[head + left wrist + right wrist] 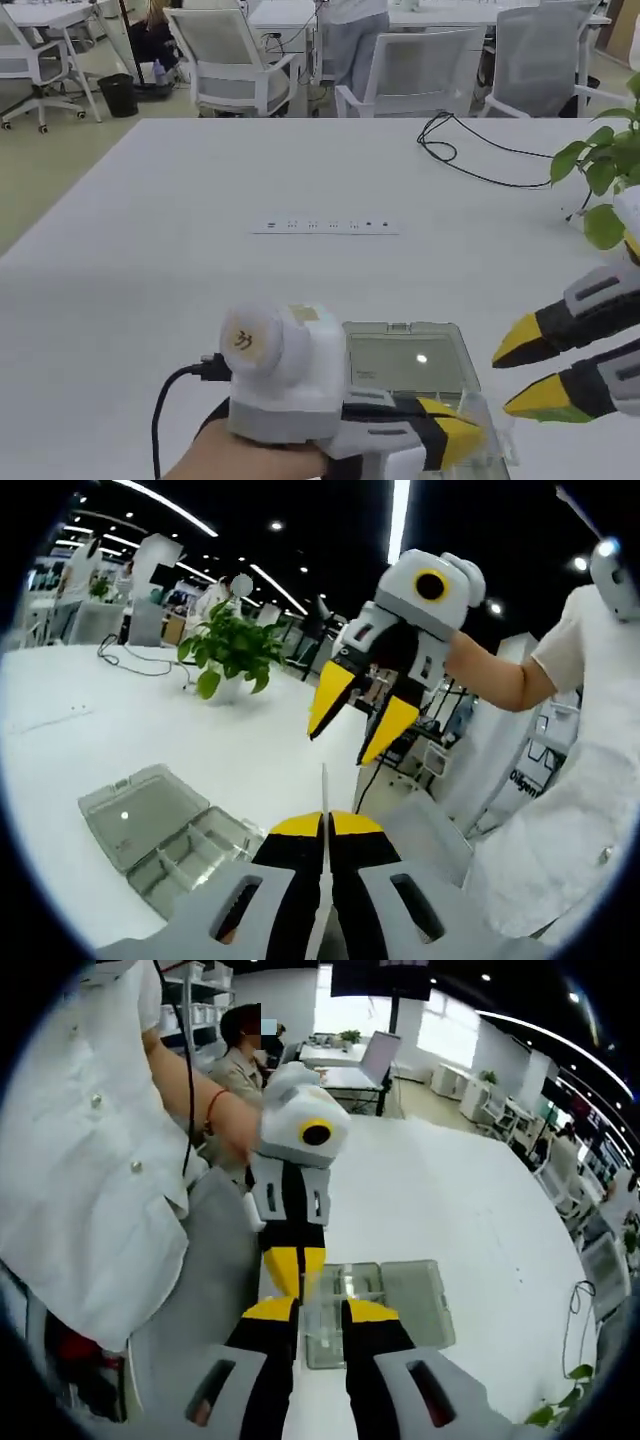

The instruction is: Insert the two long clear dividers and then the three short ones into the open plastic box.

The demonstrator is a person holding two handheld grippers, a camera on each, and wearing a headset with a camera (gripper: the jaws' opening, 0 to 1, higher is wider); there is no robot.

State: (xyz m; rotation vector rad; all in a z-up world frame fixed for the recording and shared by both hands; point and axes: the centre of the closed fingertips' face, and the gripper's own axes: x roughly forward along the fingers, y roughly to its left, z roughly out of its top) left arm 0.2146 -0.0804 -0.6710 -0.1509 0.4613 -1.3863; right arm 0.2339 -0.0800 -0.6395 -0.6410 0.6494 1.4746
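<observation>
The clear plastic box (372,388) lies near the table's front edge with its lid (405,358) laid open toward the far side. My left gripper (455,437) hovers over its right end, shut on a thin clear divider (478,418). In the left gripper view that divider (323,795) stands edge-on between the shut jaws, and the box (190,855) with its compartments lies lower left. My right gripper (525,375) is open just right of the divider, with nothing between its fingers. In the right gripper view its own jaws (320,1312) frame the box (330,1340) and the left gripper's tips (295,1268).
A potted plant (603,170) stands at the table's right edge, with a black cable (470,152) looping behind it. A white strip (325,227) lies mid-table. Office chairs (235,60) line the far edge. The person's white sleeve (90,1160) is close on the left.
</observation>
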